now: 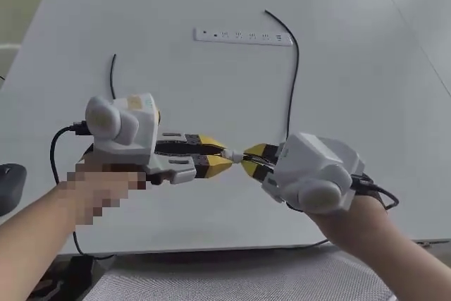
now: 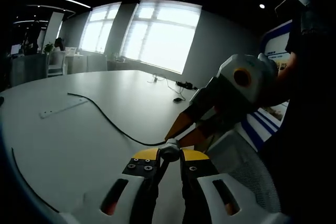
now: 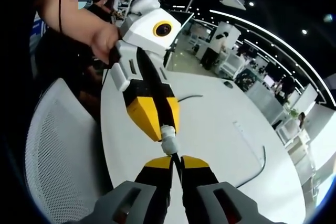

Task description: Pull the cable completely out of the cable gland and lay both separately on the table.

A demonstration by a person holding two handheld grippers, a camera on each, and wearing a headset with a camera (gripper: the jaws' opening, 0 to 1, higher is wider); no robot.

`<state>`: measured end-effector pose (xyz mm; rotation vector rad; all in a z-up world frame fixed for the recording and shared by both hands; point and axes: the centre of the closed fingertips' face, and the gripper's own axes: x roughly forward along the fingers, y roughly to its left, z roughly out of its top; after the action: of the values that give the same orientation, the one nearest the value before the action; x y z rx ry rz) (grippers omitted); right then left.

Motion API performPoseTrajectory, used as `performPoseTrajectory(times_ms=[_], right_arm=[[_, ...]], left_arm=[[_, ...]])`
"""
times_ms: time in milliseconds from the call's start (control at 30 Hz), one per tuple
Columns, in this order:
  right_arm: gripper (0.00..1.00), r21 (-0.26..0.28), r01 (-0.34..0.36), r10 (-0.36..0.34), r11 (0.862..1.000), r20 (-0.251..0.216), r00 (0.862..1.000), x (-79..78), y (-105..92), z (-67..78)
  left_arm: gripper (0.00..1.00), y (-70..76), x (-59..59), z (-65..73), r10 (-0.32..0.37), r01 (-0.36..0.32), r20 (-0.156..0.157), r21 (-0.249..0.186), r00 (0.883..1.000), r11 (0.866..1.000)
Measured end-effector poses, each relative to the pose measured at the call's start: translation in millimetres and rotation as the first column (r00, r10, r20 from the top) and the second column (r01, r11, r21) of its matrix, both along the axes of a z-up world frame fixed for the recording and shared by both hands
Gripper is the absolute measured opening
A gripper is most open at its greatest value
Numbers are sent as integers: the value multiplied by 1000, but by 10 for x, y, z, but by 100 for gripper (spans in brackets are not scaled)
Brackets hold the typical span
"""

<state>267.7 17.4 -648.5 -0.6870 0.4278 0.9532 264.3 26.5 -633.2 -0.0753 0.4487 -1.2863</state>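
Note:
In the head view my two grippers meet tip to tip above the table's near edge. A small white cable gland [image 1: 235, 154] sits between them. My left gripper [image 1: 225, 158] is shut on the gland [image 2: 169, 149]. My right gripper [image 1: 248, 160] is shut on the black cable right beside the gland [image 3: 169, 139]. From there the cable [image 1: 292, 82] runs away over the white table toward the power strip, curving across the tabletop [image 2: 110, 124]. In their own views both the left gripper [image 2: 169, 157] and the right gripper [image 3: 177, 161] have their jaws pressed together.
A white power strip [image 1: 243, 36] lies at the far middle of the white table [image 1: 176, 5]. A short loose black wire [image 1: 113, 75] lies at the left. A dark mouse [image 1: 7, 185] rests at the left edge. A mesh chair seat [image 1: 246, 280] sits just below the table's near edge.

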Motion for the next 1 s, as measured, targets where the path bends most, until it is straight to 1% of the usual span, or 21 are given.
performPoseTrajectory(times_ms=[167, 233, 500, 700, 767, 833, 933, 1000], right_arm=[[0, 12, 39, -38, 999, -18, 999, 47, -72, -28], [0, 19, 51, -50, 999, -26, 998, 62, -96, -30], [0, 50, 78, -76, 996, -48, 996, 106, -97, -59], [0, 51, 80, -77, 995, -54, 996, 119, -98, -75], [0, 34, 92, -90, 995, -54, 994, 142, -149, -106], [0, 51, 116, -112, 992, -74, 991, 153, -186, -114], [0, 52, 133, -129, 990, -81, 988, 170, -247, -141], [0, 57, 160, -154, 986, -94, 984, 177, -291, -170]], left_arm=[[15, -5, 24, -7, 2, -2, 0, 0, 1000, 1000], [15, -6, 32, -4, 1, -1, 6, 0, 1000, 1000], [15, -14, 70, -12, 10, -10, 4, 3, 1000, 1000], [15, -10, 92, -24, 15, -15, 0, 4, 1000, 1000], [15, 5, 103, -29, 21, -21, -1, 6, 1000, 1000], [15, 20, 111, -21, 27, -27, -5, 0, 1000, 1000], [15, 26, 107, -10, 28, -28, -3, -2, 1000, 1000], [15, 27, 104, -3, 32, -32, -3, -2, 999, 999]])
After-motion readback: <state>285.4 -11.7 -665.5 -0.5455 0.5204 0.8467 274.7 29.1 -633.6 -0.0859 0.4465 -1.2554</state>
